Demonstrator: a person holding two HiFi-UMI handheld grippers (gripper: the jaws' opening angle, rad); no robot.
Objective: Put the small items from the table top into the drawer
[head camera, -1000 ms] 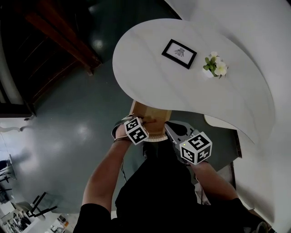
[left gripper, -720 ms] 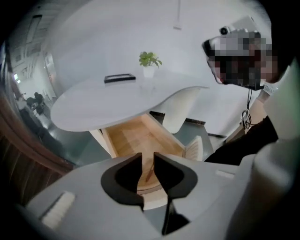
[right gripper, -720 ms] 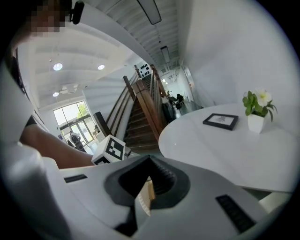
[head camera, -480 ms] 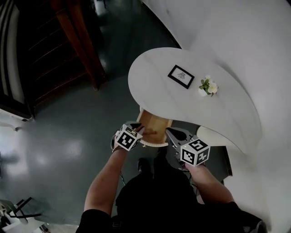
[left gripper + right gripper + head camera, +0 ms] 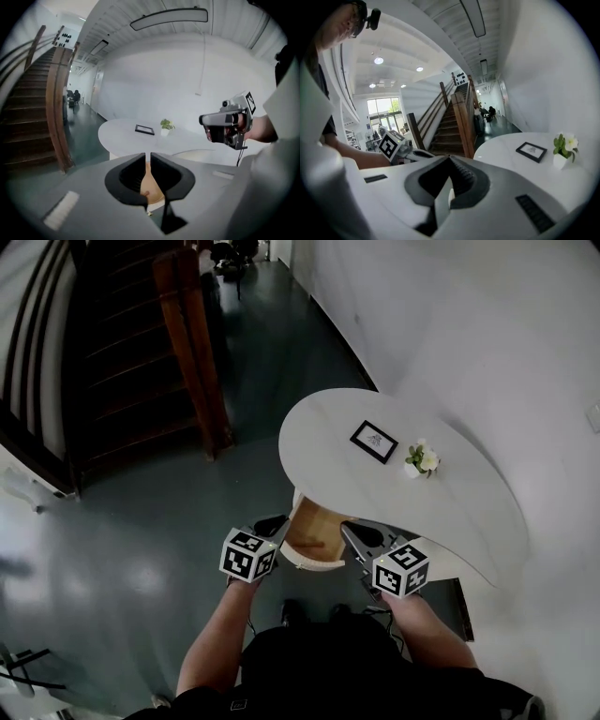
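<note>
My left gripper hangs at the left front corner of the open drawer, and my right gripper at its right front corner; both are over the floor, near the wood, but I cannot tell if they touch it. The left gripper has its jaws pressed almost together, with only a thin slit between, and pinches nothing; the right gripper has its jaws closed tip on tip, also on nothing.

The drawer stands pulled out from under the near edge of the white worktop; its curved white front is toward me. On the worktop a black picture frame lies flat near the middle; a small flower pot stands just beside it on the right, not touching it. Both are back from the rounded near edge and well apart from my grippers. The far side of the worktop runs along the white wall; on the left the floor is open as far as the wooden staircase.

The head view shows the drawer from above, but what lies inside is too small to tell. The left gripper view looks through the slit at the wooden inside of the drawer, and shows the right gripper held up at the right. The right gripper view gives the frame and the pot at its right side, and the marker cube of the left gripper in front of the stairs.
</note>
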